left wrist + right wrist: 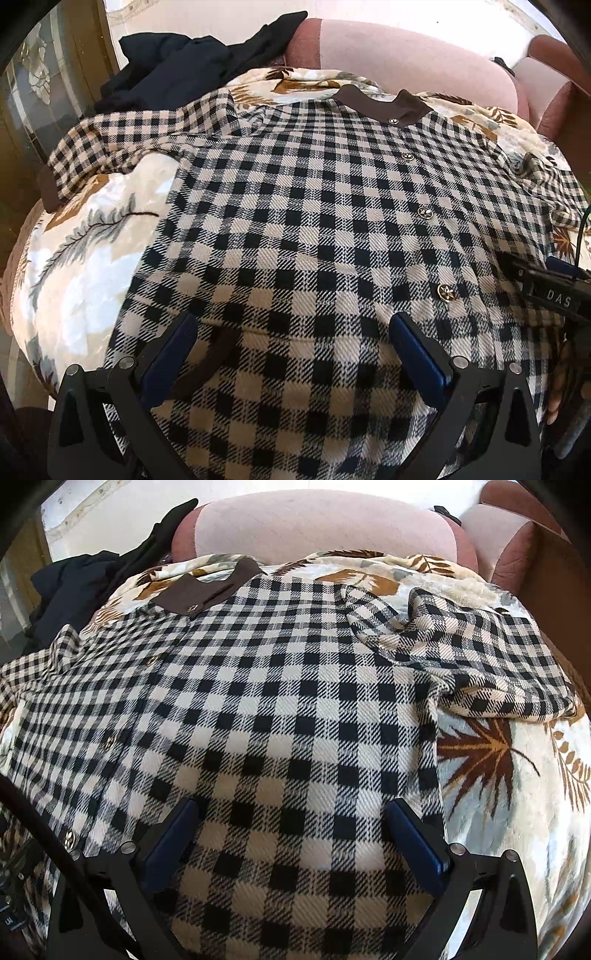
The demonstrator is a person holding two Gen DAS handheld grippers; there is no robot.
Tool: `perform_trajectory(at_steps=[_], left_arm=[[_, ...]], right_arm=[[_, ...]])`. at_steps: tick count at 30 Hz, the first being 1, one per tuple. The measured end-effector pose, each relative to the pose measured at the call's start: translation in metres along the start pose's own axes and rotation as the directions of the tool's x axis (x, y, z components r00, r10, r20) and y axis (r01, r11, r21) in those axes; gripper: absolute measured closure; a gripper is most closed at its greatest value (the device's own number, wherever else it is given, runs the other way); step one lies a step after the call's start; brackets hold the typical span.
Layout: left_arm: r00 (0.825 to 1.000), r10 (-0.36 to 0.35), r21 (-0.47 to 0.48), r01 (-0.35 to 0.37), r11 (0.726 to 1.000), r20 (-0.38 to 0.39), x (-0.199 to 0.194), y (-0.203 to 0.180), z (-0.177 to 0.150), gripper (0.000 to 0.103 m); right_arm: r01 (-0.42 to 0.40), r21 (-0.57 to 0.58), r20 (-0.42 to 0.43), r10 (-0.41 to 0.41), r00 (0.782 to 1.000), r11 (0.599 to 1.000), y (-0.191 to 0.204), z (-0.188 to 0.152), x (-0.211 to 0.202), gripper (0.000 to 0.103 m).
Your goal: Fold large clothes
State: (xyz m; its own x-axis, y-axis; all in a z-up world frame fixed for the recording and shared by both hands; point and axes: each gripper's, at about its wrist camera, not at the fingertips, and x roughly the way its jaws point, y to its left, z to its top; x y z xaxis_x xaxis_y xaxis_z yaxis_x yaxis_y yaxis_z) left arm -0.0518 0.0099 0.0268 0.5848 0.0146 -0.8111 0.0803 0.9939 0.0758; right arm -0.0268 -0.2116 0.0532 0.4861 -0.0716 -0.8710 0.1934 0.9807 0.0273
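A black-and-cream checked shirt (314, 221) with a brown collar (384, 105) and gold buttons lies face up, spread flat on a leaf-print blanket (85, 236). My left gripper (293, 328) is open just above the shirt's lower front, left of the button row. My right gripper (291, 812) is open above the lower right part of the shirt (280, 686). The shirt's right sleeve (480, 657) lies bunched out to the right, and its left sleeve (122, 140) stretches out to the left. The right gripper's body (546, 291) shows at the right edge of the left wrist view.
A pile of dark clothes (177, 62) lies at the back left. A pink cushion (325, 524) and brown sofa arms (517, 554) stand behind the blanket. A cabinet with glass (33, 96) is at the far left.
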Motion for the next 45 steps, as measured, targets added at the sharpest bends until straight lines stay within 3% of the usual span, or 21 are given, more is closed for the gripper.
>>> perform_trajectory(at_steps=[7, 14, 21, 24, 31, 36, 40, 42, 45], left_arm=[[0.998, 0.020, -0.016, -0.019, 1.000, 0.059, -0.026, 0.004, -0.008, 0.000], [0.984, 0.033, -0.021, -0.030, 0.999, 0.173, -0.068, 0.008, -0.018, 0.000], [0.932, 0.022, -0.053, -0.004, 0.999, 0.362, -0.127, 0.018, -0.029, 0.000], [0.913, 0.017, -0.043, 0.001, 0.999, 0.408, -0.148, 0.019, -0.031, 0.000], [0.902, 0.007, -0.051, 0.016, 0.999, 0.432, -0.182, 0.026, -0.040, 0.000], [0.891, -0.059, -0.040, 0.086, 0.995, 0.450, -0.196, 0.029, -0.048, 0.000], [0.894, -0.114, -0.004, 0.128, 0.992, 0.433, -0.194, 0.027, -0.049, 0.000], [0.894, -0.136, 0.009, 0.146, 0.989, 0.427, -0.190, 0.026, -0.050, 0.000], [0.900, -0.164, 0.018, 0.172, 0.985, 0.404, -0.180, 0.026, -0.051, 0.000]], right_arm=[[-0.002, -0.037, 0.012, 0.003, 1.000, 0.999, 0.003, -0.013, -0.009, 0.000], [0.011, -0.023, 0.021, -0.010, 1.000, 1.000, 0.005, -0.029, -0.023, 0.000], [0.025, -0.001, 0.034, -0.025, 0.999, 1.000, 0.018, -0.051, -0.041, 0.001], [0.031, -0.008, 0.041, -0.031, 0.999, 0.999, 0.025, -0.063, -0.049, 0.001], [0.031, -0.036, 0.055, -0.029, 0.998, 0.999, 0.045, -0.102, -0.073, 0.001], [0.009, -0.092, 0.041, -0.006, 0.999, 0.996, 0.048, -0.122, -0.087, 0.004], [-0.031, -0.076, 0.023, 0.033, 0.999, 0.997, 0.037, -0.110, -0.101, 0.016], [-0.039, -0.039, 0.050, 0.041, 0.998, 0.998, 0.022, -0.097, -0.111, 0.017], [0.009, 0.023, 0.067, -0.011, 0.998, 1.000, -0.012, -0.071, -0.112, 0.017]])
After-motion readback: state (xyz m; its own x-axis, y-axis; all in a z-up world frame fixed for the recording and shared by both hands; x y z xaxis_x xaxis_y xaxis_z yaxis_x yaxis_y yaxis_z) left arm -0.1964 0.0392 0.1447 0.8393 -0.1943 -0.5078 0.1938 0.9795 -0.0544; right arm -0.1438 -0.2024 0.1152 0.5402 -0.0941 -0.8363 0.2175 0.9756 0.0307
